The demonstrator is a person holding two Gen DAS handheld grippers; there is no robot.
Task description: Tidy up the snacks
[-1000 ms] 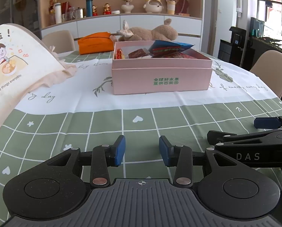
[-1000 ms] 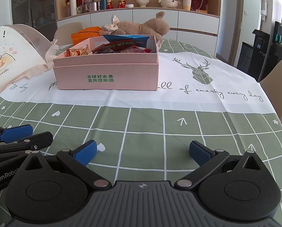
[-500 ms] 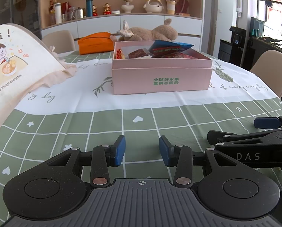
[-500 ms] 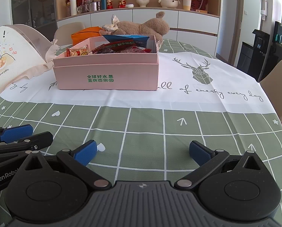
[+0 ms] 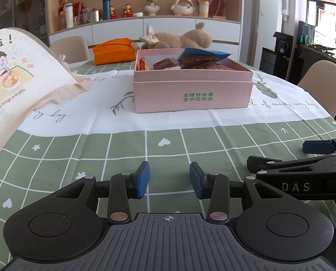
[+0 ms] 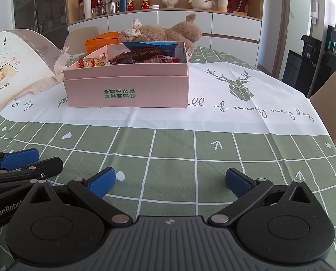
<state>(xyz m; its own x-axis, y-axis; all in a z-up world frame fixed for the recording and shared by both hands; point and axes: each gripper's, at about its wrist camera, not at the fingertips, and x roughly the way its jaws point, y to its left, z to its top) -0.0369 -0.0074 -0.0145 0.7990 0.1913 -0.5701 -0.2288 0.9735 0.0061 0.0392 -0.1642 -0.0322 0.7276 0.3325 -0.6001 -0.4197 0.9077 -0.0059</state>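
My left gripper (image 5: 169, 178) sits low in the centre of its own view, its two blue pads (image 5: 142, 179) parted by a moderate gap with nothing between them. My right gripper (image 6: 169, 181) fills the bottom of its own view, blue fingertips (image 6: 101, 181) spread much wider, also with nothing between them. Both point forward and tilt somewhat downward. The two grippers are side by side and close together: the right one's black linkage and one blue tip show at the right edge of the left wrist view, and the left one's finger shows at the lower left edge of the right wrist view.
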